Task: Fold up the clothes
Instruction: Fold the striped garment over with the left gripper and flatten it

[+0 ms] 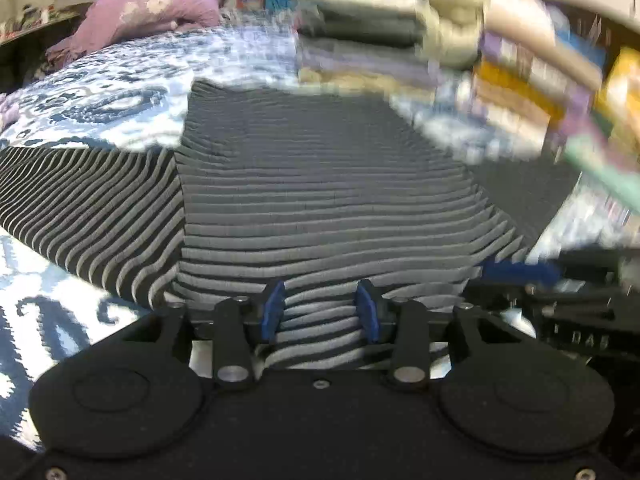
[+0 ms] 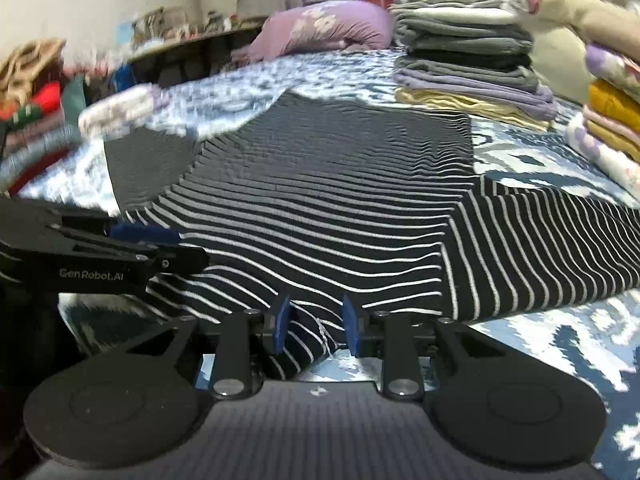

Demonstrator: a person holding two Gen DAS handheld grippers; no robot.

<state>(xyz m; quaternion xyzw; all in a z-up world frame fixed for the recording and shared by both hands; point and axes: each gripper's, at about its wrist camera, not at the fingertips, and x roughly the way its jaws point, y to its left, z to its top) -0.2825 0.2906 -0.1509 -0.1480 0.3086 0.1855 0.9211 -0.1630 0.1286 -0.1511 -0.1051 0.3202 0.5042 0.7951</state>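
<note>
A black shirt with thin white stripes [image 1: 320, 200] [image 2: 320, 208] lies spread flat on the bed, one sleeve out to each side. Both grippers sit at its near hem. My left gripper [image 1: 321, 312] is open, and bunched striped cloth lies between its blue pads [image 1: 274, 312]. My right gripper [image 2: 316, 324] is open too, with a fold of the hem running between its pads [image 2: 352, 328]. Each gripper shows in the other's view: the right gripper [image 1: 520, 272] at the right edge, the left gripper [image 2: 144, 234] at the left.
The bedspread [image 2: 520, 160] is blue and white patterned. Stacks of folded clothes [image 2: 464, 52] stand at the far right, with a further pile [image 2: 612, 120] beside them. A purple pillow [image 2: 320, 28] lies at the head, and folded clothes [image 2: 32, 128] sit far left.
</note>
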